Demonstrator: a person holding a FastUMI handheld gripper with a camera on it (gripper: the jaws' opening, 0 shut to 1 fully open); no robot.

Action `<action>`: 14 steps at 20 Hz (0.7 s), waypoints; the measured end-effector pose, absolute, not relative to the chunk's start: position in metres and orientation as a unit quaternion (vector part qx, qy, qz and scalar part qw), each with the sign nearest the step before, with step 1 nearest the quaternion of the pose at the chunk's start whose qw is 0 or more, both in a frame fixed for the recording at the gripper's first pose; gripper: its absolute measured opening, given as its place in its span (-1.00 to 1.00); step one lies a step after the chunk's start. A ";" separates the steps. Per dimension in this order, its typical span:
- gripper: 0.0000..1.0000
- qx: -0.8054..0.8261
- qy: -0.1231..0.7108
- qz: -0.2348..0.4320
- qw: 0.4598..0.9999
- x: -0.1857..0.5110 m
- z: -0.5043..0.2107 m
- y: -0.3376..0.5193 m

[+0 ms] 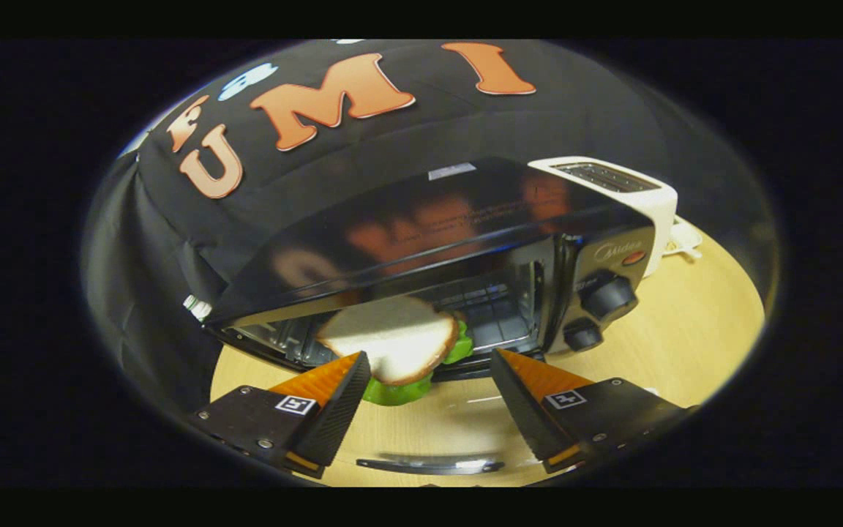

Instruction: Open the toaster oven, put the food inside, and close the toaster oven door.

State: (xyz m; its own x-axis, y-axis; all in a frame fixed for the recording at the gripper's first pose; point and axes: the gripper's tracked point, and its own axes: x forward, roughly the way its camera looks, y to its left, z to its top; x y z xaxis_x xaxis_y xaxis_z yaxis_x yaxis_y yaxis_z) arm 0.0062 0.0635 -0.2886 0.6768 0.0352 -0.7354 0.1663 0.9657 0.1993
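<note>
Broadly, the wooden counter [692, 329] fills the lower and right part of the frame, and on it stands the black toaster oven [465, 249], tilted across the centre. Its door [429, 424] is folded down flat toward the camera, the glass lying between the fingers, with the door handle [429, 465] at the bottom centre. Two dark knobs [607, 296] sit on the oven's right-hand panel. Behind the oven, at the upper right, a white slot toaster [626, 187] stands on the counter. The sandwich [396, 348], white bread over green lettuce, lies at the oven's mouth in the lower centre, partly inside the opening and partly over the door's hinge edge. The gripper [429, 380] sits just short of it with its fingers spread wide apart; the left finger's tip is right beside the sandwich's edge, the right finger well clear of it.
</note>
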 end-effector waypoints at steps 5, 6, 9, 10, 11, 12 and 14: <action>0.96 0.058 0.416 0.020 0.907 -0.035 -0.272 0.067; 0.96 0.052 0.418 0.031 0.906 -0.045 -0.272 0.068; 0.96 0.061 0.442 0.057 0.893 -0.080 -0.274 0.075; 0.96 0.069 0.454 0.064 0.886 -0.094 -0.279 0.079; 0.96 0.069 0.468 0.069 0.878 -0.107 -0.284 0.081; 0.95 0.065 0.480 0.070 0.872 -0.120 -0.290 0.082; 0.95 0.053 0.499 0.079 0.861 -0.145 -0.300 0.084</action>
